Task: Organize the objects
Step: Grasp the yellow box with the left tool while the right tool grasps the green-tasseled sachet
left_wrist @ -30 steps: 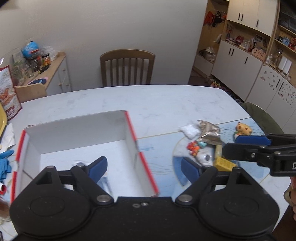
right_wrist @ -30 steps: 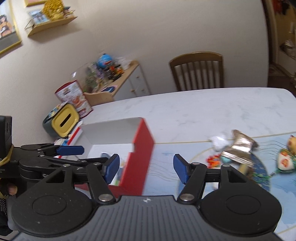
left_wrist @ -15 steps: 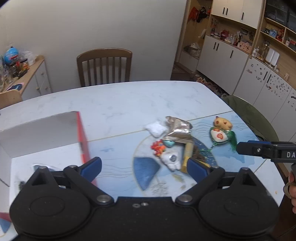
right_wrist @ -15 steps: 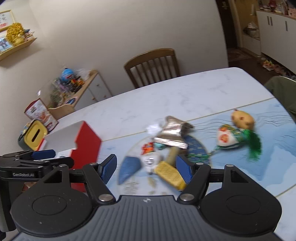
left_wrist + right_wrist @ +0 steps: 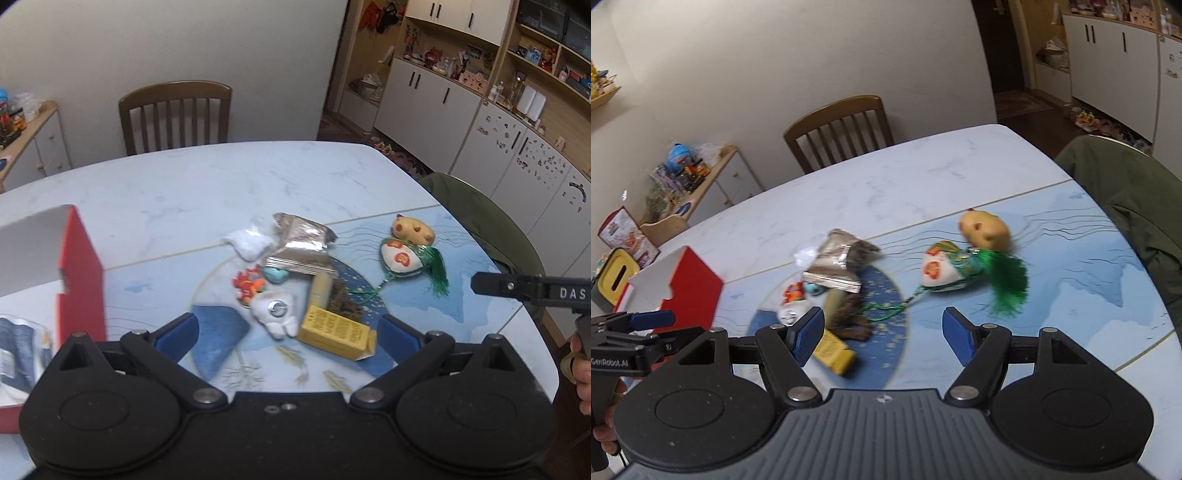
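A pile of small things lies on the blue mat [image 5: 454, 295]: a silver foil packet [image 5: 301, 245], a white bag [image 5: 249, 242], an orange toy [image 5: 249, 282], a white plush [image 5: 275, 312] and a yellow carton [image 5: 336, 334]. To their right lie a yellow plush [image 5: 984, 229] and a white ornament with a green tassel [image 5: 945, 271]. At the left stands an open red-and-white box [image 5: 79, 273]. My left gripper [image 5: 288, 334] hangs open above the white plush and carton. Open too, my right gripper [image 5: 882, 336] hovers short of the ornament, holding nothing.
A wooden chair [image 5: 175, 114] stands at the table's far side and a green-covered chair [image 5: 1126, 192] at the right edge. A cluttered sideboard [image 5: 698, 184] and a yellow tin [image 5: 617, 275] are off to the left. White cabinets [image 5: 443, 99] line the back right.
Both grippers have swung right, away from the red box and over the pile. The left one was above the box's inside a second ago. Both stayed open.
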The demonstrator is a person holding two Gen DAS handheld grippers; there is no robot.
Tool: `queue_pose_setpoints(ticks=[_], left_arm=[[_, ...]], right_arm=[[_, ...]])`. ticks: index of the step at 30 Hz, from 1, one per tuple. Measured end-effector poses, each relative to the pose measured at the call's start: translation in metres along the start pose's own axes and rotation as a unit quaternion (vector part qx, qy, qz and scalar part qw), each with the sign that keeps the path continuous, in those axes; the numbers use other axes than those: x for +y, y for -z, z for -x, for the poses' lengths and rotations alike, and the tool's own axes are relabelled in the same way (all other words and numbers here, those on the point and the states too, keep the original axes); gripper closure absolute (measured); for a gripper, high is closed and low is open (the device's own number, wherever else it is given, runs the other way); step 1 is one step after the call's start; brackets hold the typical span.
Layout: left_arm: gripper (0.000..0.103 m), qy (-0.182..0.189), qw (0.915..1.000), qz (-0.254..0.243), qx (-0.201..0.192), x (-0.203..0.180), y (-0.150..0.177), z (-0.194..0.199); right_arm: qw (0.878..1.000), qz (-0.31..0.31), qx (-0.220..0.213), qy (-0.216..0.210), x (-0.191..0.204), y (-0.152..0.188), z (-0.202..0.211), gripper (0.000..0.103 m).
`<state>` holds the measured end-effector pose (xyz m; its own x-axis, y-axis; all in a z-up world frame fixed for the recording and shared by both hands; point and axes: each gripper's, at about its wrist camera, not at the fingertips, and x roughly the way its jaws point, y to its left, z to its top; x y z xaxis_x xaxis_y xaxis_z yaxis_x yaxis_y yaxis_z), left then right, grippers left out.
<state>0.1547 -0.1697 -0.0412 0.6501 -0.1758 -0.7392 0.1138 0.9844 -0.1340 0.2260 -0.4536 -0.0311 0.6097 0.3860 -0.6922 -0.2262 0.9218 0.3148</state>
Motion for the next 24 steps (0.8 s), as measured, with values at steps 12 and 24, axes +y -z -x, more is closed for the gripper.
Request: queue_pose_setpoints(ticks=[12, 24], left_arm=[[0.001, -0.007, 0.9990, -0.003, 0.045, -0.027, 0.006, -0.056], [0.001, 0.011, 0.9945, -0.089, 0.054, -0.044, 0.015, -0.094]], right_arm=[[0.999, 0.031, 0.006, 0.030, -0.027, -0.016, -0.036, 0.033], [0.991, 0.130, 0.042, 0.016, -0.025, -0.034, -0.093, 0.033]])
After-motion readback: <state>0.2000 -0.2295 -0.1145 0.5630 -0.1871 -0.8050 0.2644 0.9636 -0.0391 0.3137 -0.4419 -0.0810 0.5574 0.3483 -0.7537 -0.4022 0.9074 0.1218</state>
